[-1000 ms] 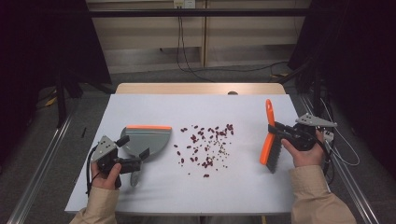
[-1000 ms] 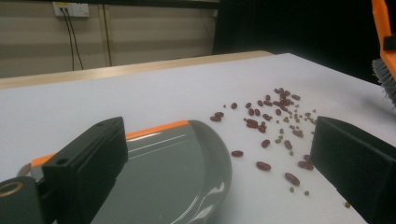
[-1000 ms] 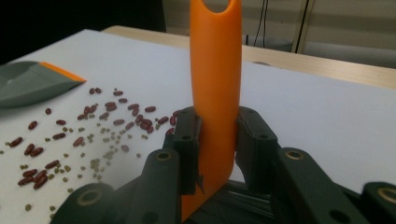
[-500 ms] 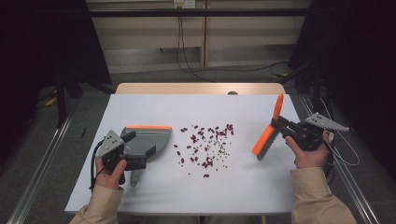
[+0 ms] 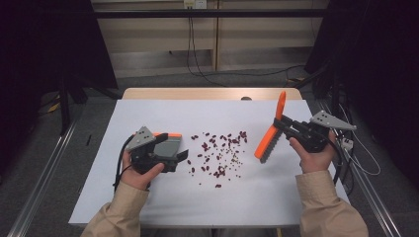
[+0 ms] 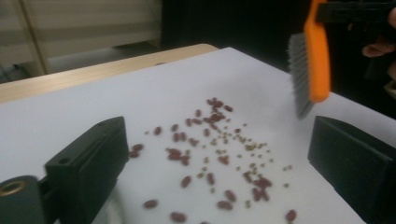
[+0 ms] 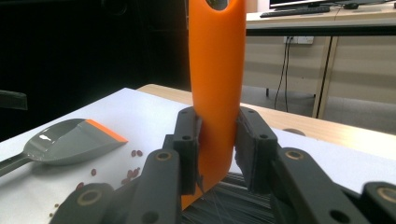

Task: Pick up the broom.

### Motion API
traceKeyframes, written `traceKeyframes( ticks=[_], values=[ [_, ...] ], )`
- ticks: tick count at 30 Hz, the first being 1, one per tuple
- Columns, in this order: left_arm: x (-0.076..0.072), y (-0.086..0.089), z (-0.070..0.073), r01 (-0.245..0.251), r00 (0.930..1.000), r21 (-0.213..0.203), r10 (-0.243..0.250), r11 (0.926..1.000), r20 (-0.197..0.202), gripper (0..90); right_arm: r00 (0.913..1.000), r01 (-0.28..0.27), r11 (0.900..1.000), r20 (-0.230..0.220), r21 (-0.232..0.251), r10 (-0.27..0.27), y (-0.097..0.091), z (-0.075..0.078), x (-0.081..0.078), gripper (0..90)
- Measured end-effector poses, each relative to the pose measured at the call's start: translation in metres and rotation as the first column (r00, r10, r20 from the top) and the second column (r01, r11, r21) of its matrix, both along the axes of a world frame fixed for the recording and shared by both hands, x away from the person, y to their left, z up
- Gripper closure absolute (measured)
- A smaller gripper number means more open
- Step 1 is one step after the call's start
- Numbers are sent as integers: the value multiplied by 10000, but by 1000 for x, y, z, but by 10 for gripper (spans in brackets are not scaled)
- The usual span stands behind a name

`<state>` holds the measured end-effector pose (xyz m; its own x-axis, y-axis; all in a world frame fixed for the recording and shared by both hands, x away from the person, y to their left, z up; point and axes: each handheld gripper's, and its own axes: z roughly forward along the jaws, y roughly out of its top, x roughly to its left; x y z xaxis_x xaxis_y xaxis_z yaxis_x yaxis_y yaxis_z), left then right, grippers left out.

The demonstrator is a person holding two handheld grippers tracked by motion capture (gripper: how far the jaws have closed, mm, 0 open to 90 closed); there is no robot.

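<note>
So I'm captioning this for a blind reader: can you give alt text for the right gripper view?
The right gripper clamps an orange brush upright by its handle. At left, a grey dustpan with an orange lip lies near scattered red beans on a white table.

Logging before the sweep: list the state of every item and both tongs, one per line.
Brush: gripped at its orange handle, lifted off the table, bristles down.
Dustpan: lying on the table, empty, orange lip toward the beans.
Beans: scattered loose between dustpan and brush.
Left tongs: open, nothing between them.
Right tongs: shut on the brush.
</note>
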<state>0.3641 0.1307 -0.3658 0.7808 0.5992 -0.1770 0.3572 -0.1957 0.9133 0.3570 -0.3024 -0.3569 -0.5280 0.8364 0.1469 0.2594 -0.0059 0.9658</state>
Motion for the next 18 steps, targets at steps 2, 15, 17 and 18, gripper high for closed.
traceKeyframes(
  ticks=[2, 15, 17, 18],
  values=[
    [2, -13, 1, 201, 9997, 146, -199, 9997, -128, 75, 9999, -127, 9999, 40, -8, 127, 7, 2, 2, 716],
    [16, -62, -7, 985, 9935, 95, -977, 9951, -589, 144, 9987, -507, 9987, 99, 43, 507, 36, 9, 16, 716],
    [18, -66, -10, 1055, 9927, 170, -1043, 9943, -611, 162, 9983, -579, 9983, 116, -26, 579, 41, 9, 18, 715],
    [18, -67, -11, 1125, 9916, 162, -1112, 9935, -658, 164, 9982, -584, 9983, 94, -65, 584, 43, 9, 19, 715]
  ],
)
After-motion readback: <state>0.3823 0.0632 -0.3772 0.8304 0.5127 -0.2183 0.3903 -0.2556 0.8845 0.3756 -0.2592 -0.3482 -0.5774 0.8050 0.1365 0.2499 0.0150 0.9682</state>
